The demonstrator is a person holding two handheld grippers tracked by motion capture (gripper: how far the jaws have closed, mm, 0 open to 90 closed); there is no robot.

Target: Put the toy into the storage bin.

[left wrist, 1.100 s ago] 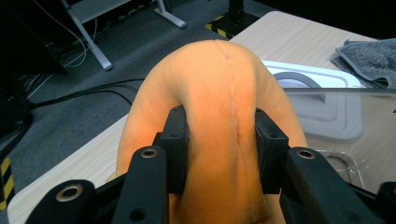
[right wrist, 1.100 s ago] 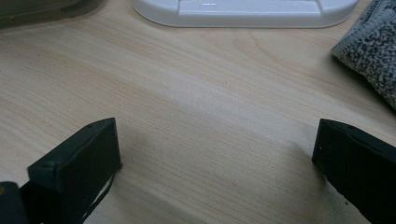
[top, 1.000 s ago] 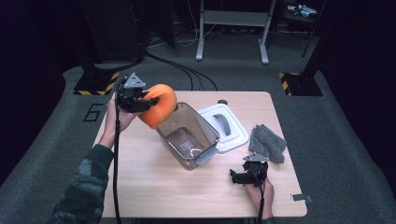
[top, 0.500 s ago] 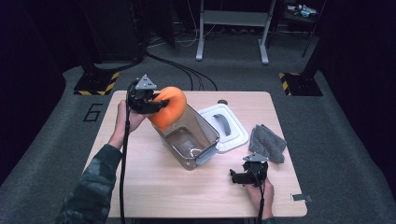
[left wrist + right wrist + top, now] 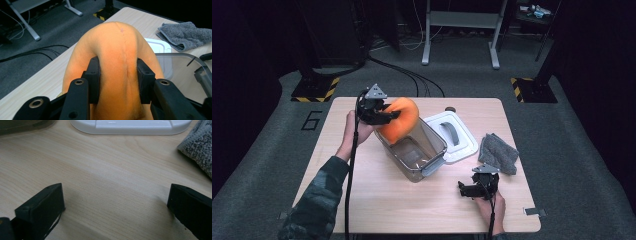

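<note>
Dark room, grey carpet floor [image 5: 272,150], black cables [image 5: 412,75], metal stand [image 5: 459,20].

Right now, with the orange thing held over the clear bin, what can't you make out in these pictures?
- Underside of the orange soft object: in the left gripper view the left claw and the bottom edge cut it off.
- Floor of the clear bin: in the high view too small, and part lies behind the object.
- Grey cloth: cut by the right gripper view's right edge.
- White lid: cut by that view's top edge.
</note>
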